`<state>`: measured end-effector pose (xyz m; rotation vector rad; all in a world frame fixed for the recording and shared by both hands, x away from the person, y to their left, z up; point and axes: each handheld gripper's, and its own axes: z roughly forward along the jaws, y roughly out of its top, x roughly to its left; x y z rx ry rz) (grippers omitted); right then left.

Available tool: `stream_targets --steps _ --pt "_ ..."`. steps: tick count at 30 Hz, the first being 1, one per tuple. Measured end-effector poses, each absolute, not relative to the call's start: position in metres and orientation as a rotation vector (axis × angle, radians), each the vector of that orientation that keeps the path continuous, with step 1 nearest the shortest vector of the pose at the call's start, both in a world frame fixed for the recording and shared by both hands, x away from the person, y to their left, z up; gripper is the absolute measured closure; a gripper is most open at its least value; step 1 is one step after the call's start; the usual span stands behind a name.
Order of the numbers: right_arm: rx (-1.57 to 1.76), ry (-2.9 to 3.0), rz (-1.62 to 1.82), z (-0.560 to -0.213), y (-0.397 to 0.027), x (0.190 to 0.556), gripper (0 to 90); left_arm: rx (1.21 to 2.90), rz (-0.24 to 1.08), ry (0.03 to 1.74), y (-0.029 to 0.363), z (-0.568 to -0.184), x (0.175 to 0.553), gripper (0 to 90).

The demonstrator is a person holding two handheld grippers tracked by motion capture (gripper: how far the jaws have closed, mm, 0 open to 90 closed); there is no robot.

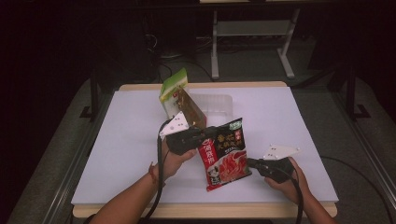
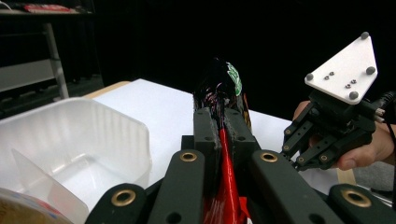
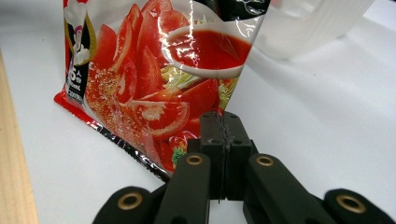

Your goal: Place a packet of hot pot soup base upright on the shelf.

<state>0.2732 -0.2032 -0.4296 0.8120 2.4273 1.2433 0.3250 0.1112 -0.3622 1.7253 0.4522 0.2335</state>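
Red glossy plastic packet printed with tomato slices (image 1: 225, 154), held upright above the white table (image 1: 289, 116) between both grippers. Left gripper (image 2: 219, 122): jaws clamped on the packet's upper edge. Right gripper (image 3: 224, 126): jaws pressed together on the packet's lower corner. Behind it, a clear plastic tub (image 2: 88, 135) rests on the table; a green-and-brown pouch (image 1: 180, 100) stands just beside the tub.

Glossy foil sauce packet (image 3: 154, 79), translucent smooth plastic tub (image 2: 88, 140), matt white tabletop (image 1: 289, 121), wooden table edge (image 3: 14, 186)
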Motion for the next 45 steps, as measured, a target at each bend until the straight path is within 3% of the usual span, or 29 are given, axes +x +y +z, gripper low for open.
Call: stream_targets --steps 18,20,23,25,29,45 --pt "0.804 2.320 1.259 -0.405 -0.188 0.290 87.5 1.700 0.376 0.466 0.113 -0.326 0.326 86.1" --pt "0.817 2.300 1.268 -0.405 -0.189 0.290 78.4 1.696 0.388 0.472 0.112 -0.324 0.328 86.2" --pt "0.849 2.271 1.315 -0.405 -0.192 0.291 77.5 1.697 0.405 0.476 0.110 -0.323 0.329 86.4" --pt "0.858 2.263 1.305 -0.405 -0.190 0.290 63.0 1.705 0.417 0.486 0.110 -0.322 0.331 86.4" --pt "0.887 2.266 1.289 -0.406 -0.192 0.288 49.1 1.684 0.436 0.507 0.112 -0.319 0.336 86.4" --pt "1.079 2.207 1.297 -0.422 -0.246 0.284 44.0 1.629 0.568 0.607 0.117 -0.280 0.370 86.4"
